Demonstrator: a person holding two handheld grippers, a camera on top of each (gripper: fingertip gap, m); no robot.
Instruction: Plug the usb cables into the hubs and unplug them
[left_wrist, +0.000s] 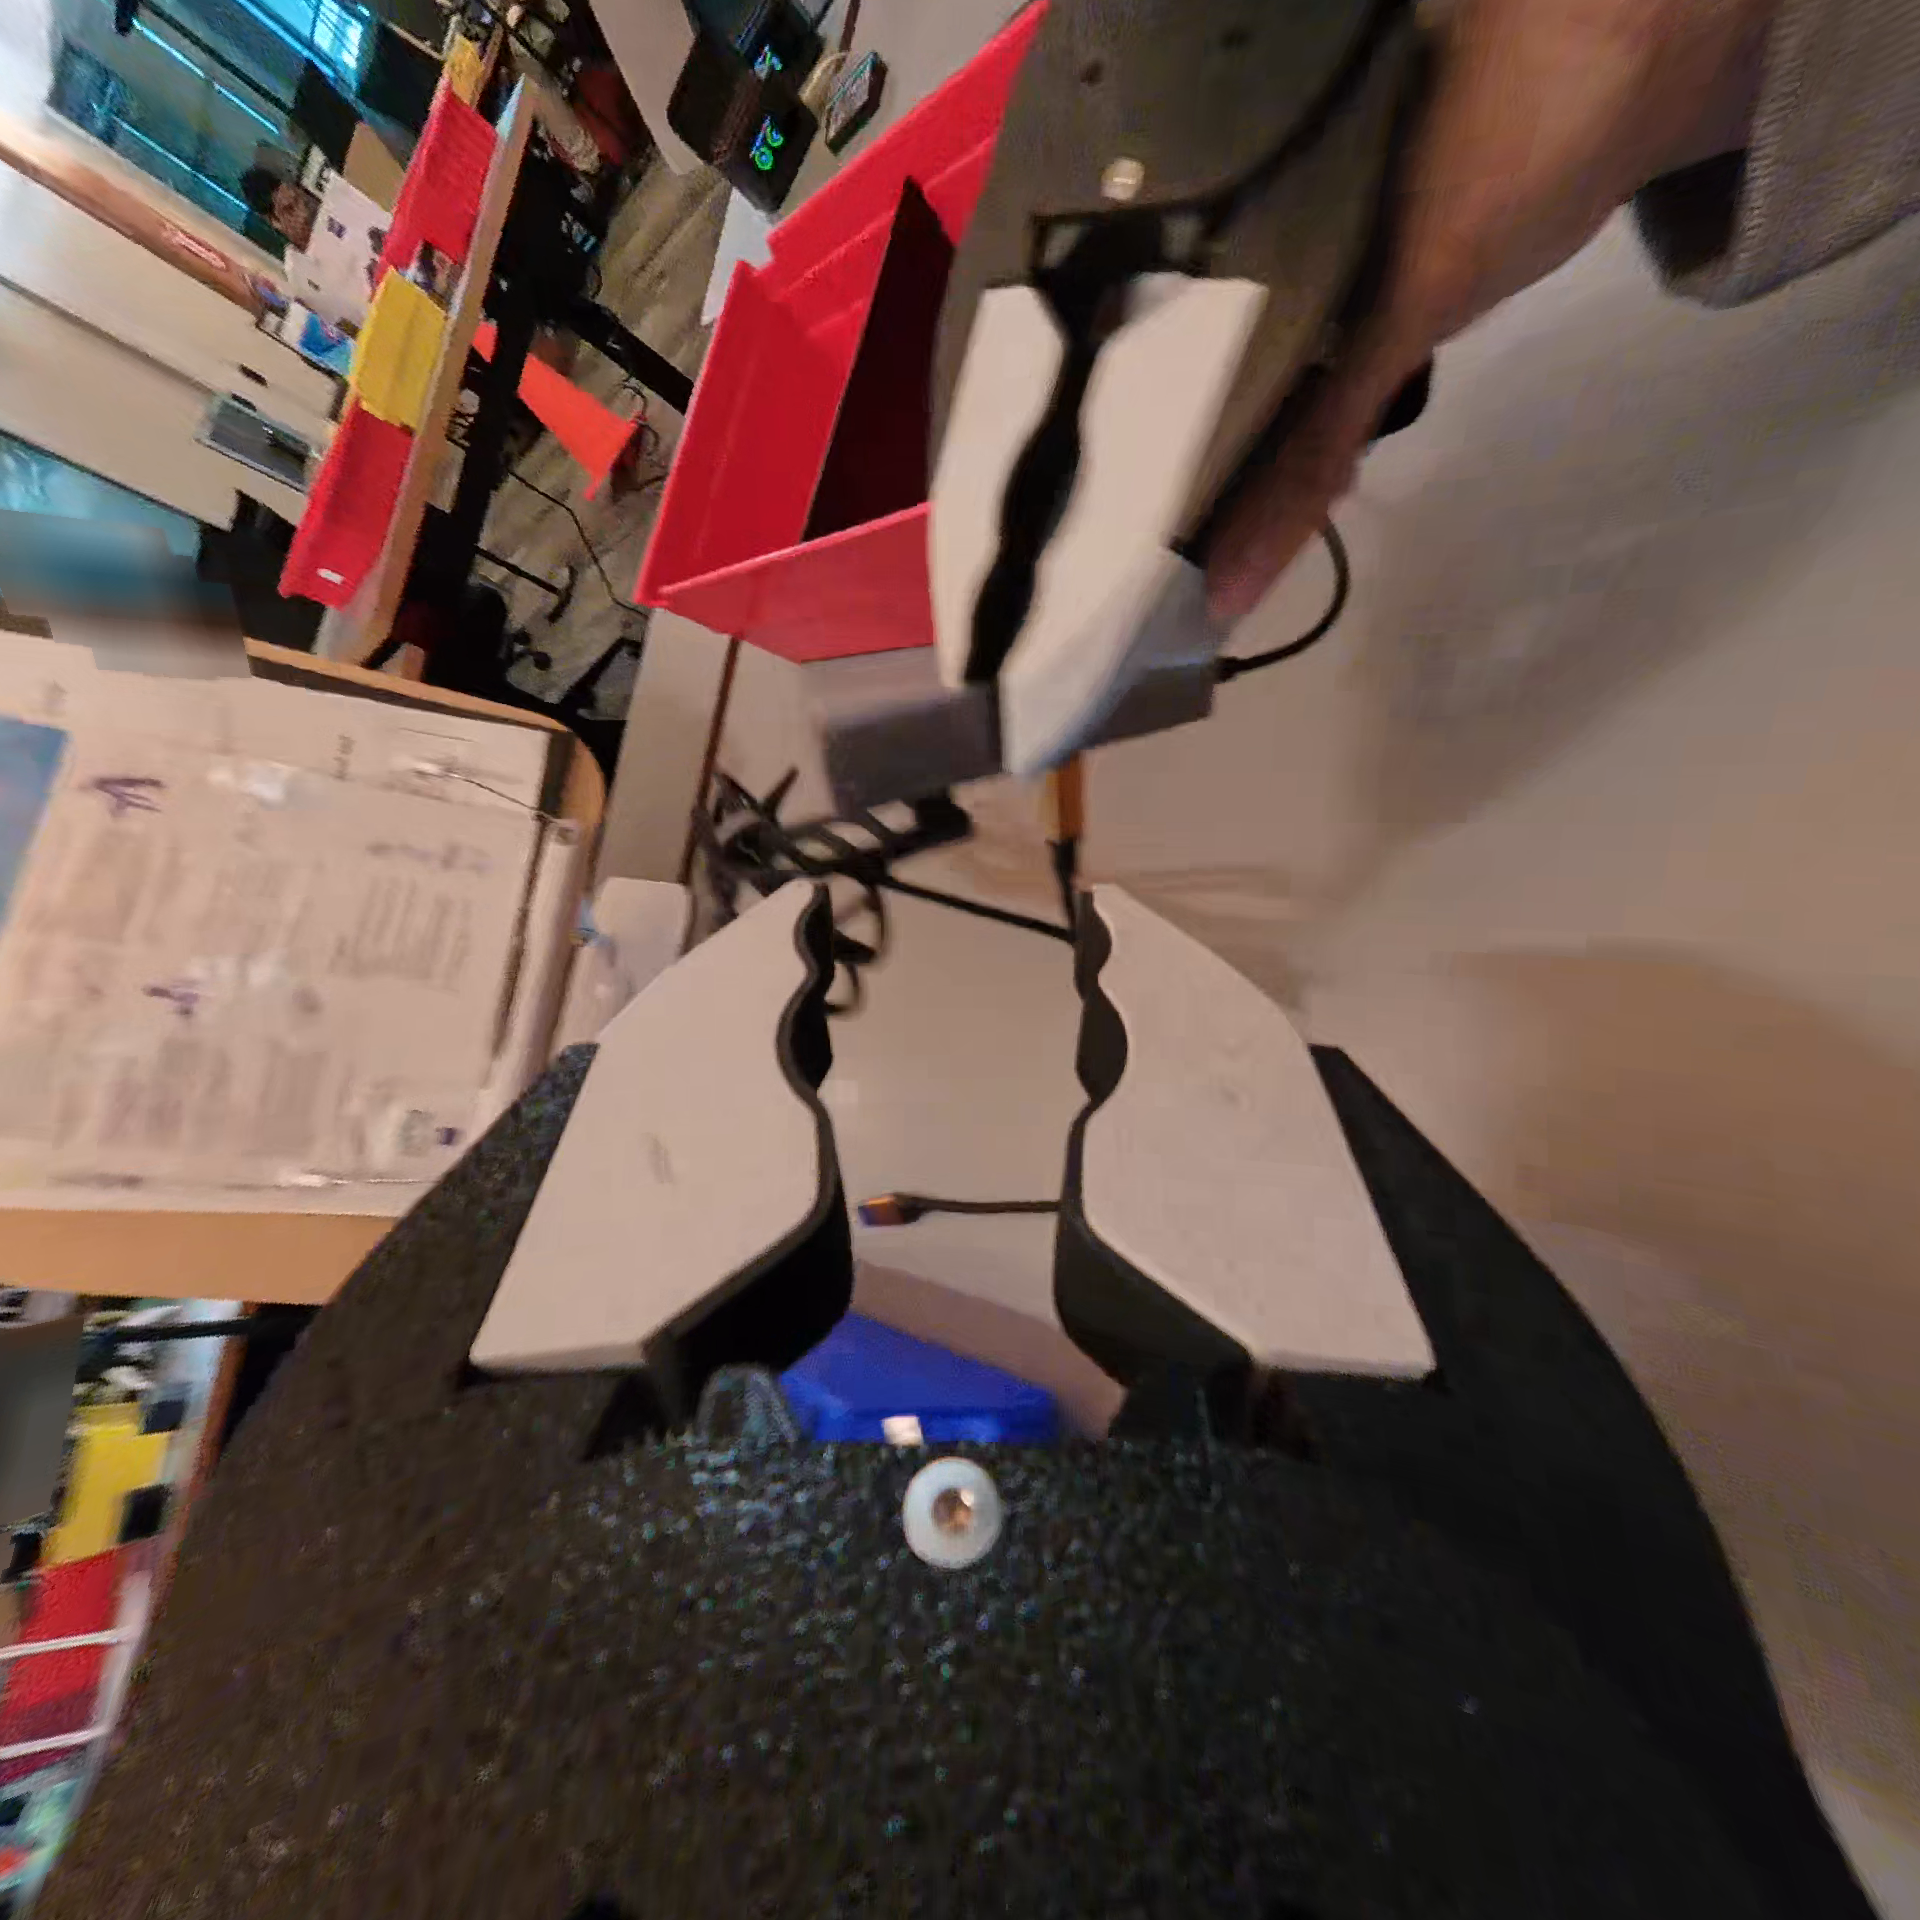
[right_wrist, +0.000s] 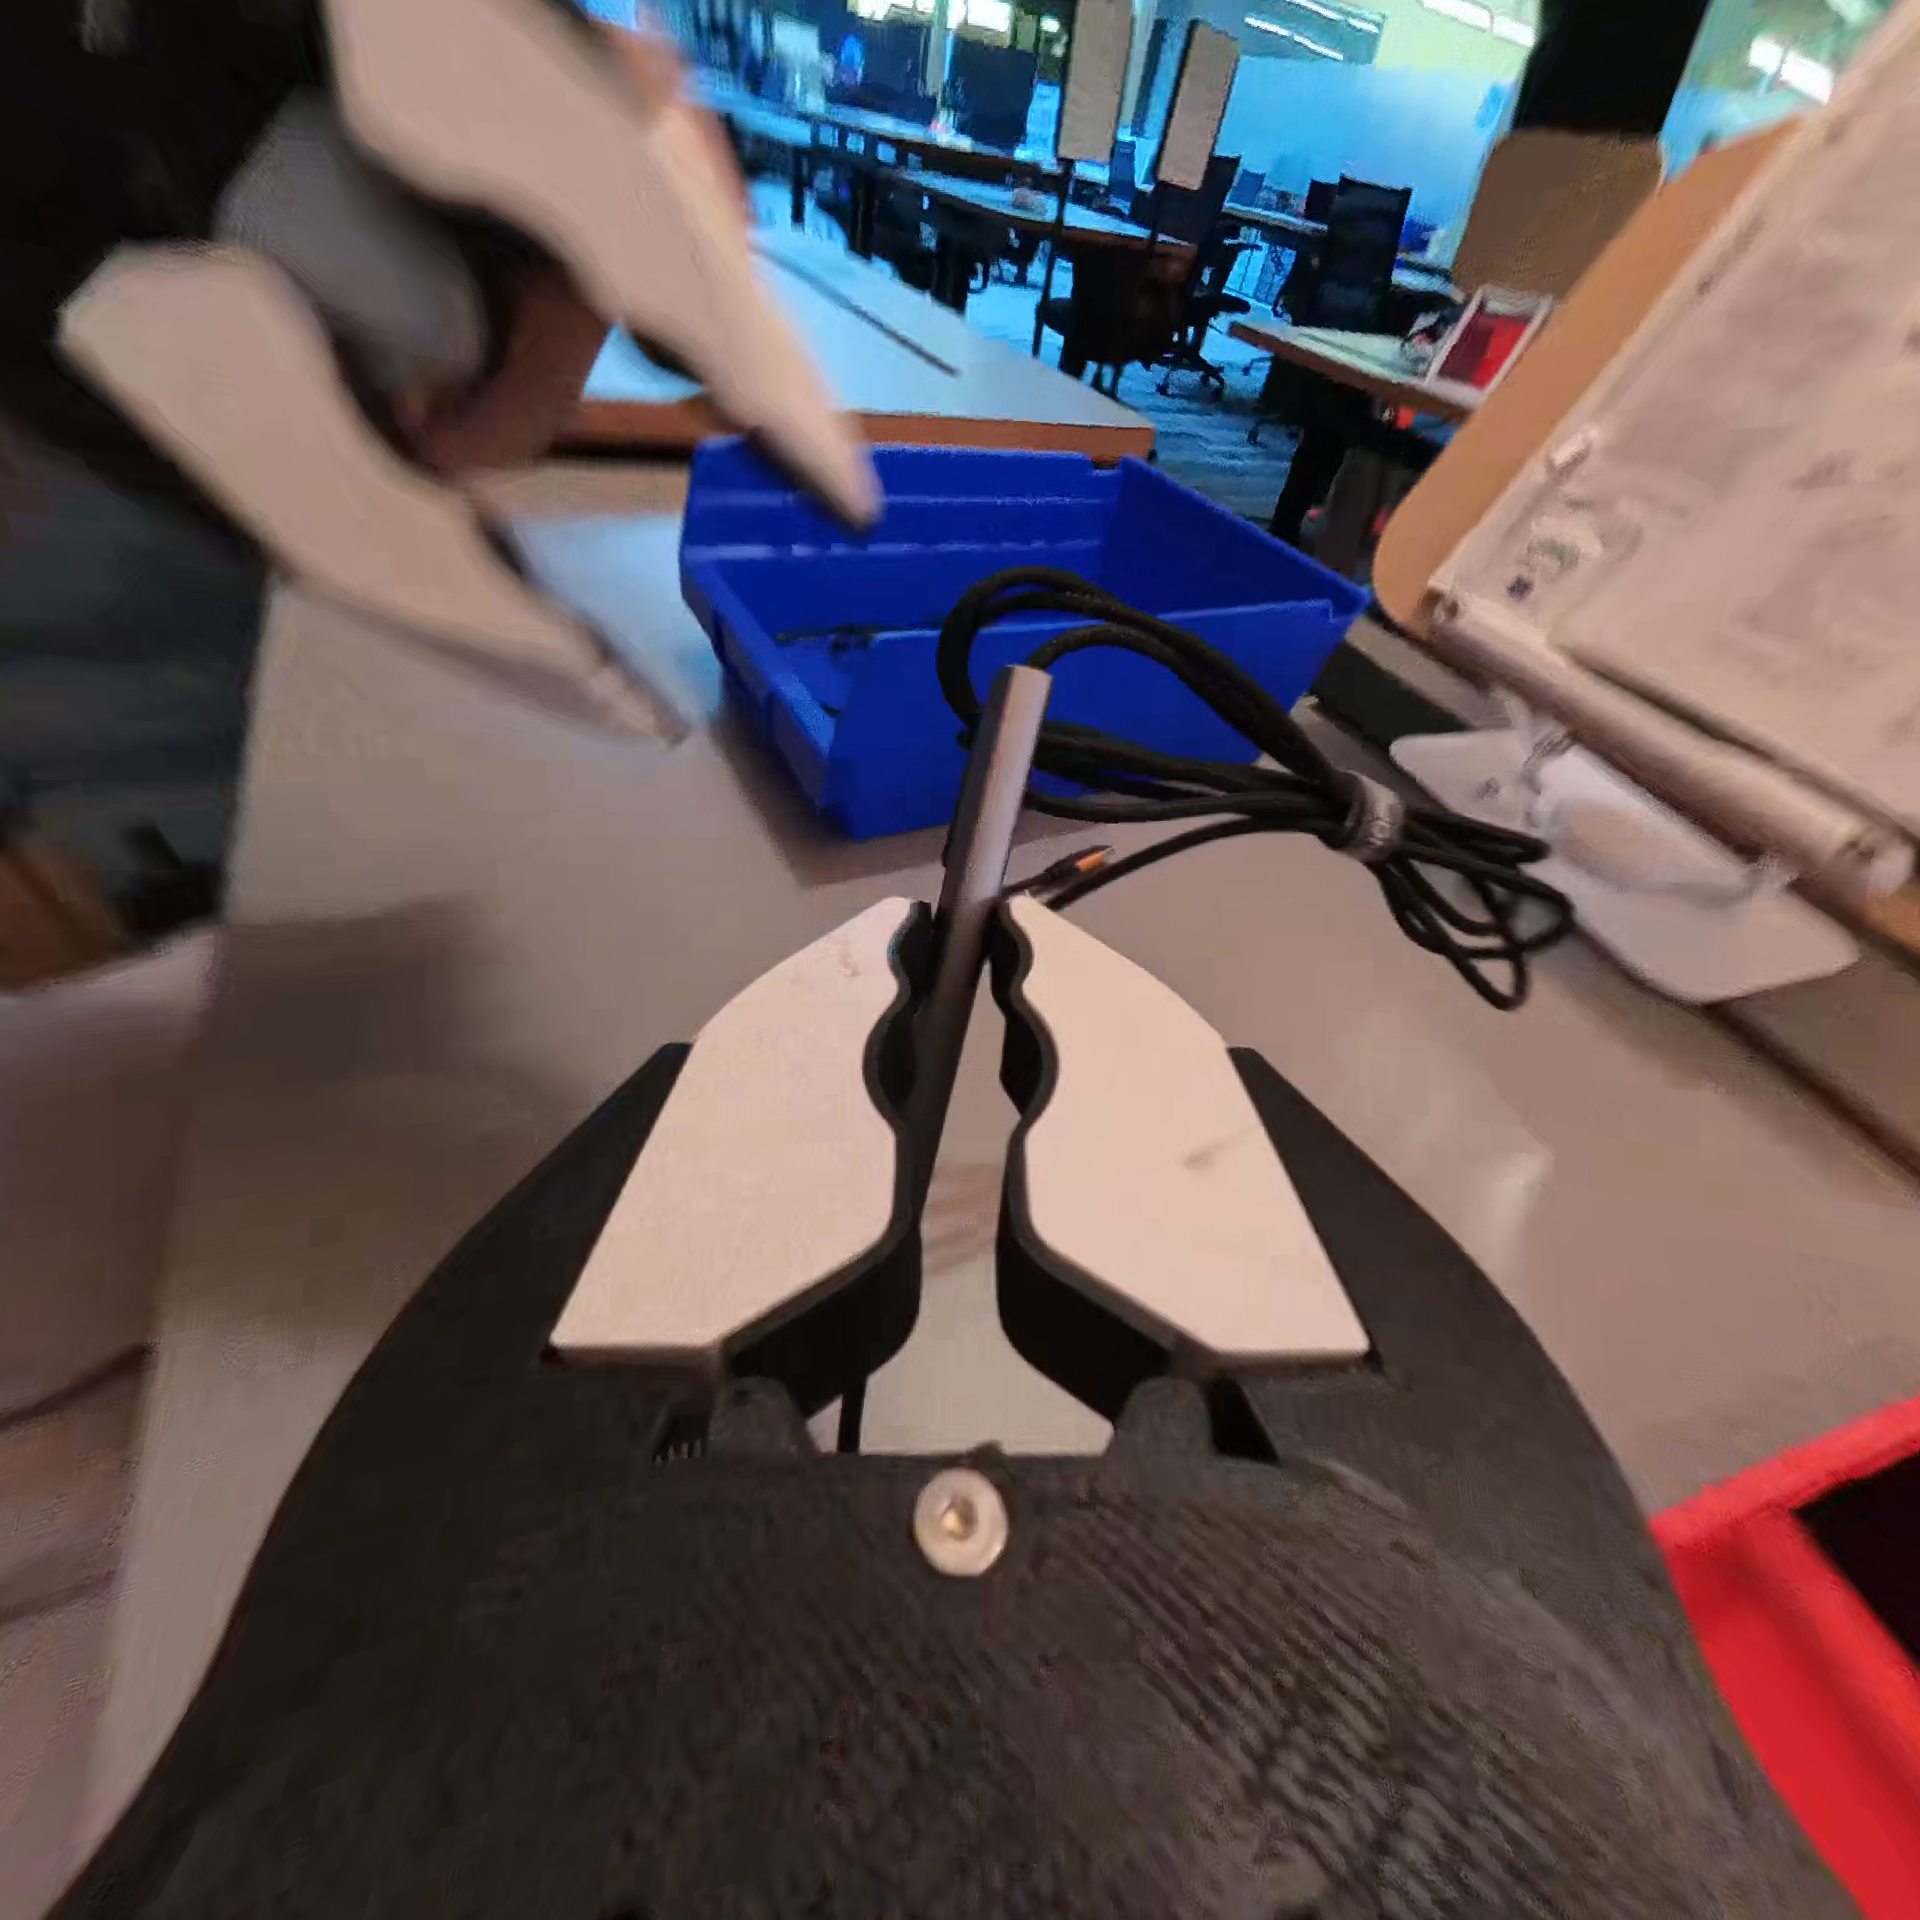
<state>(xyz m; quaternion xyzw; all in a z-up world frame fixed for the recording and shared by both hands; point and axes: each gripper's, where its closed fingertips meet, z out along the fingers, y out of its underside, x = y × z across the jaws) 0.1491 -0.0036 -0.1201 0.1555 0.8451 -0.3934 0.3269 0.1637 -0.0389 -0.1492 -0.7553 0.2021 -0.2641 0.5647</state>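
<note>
My right gripper (right_wrist: 964, 920) is shut on a slim grey USB hub (right_wrist: 992, 790), which I see edge-on, held above the table. In the left wrist view the same gripper (left_wrist: 1003, 717) comes in from the top with the hub (left_wrist: 904, 743) in its tips. A black cable with an orange-tipped plug (left_wrist: 1065, 805) hangs just below the hub; its plug also shows in the right wrist view (right_wrist: 1086, 860). My left gripper (left_wrist: 956, 914) is open and empty, a short way from the hub. It also shows blurred at the upper left of the right wrist view (right_wrist: 764, 618). Another plug (left_wrist: 883, 1210) lies on the table.
A blue bin (right_wrist: 1039, 644) stands on the grey table behind the hub, with a tied bundle of black cable (right_wrist: 1351, 821) beside it. A red bin (left_wrist: 810, 436) sits past the right gripper. A paper-covered board (right_wrist: 1714, 468) stands to the right. Across from one pair of fingers to the other is roughly 6 centimeters.
</note>
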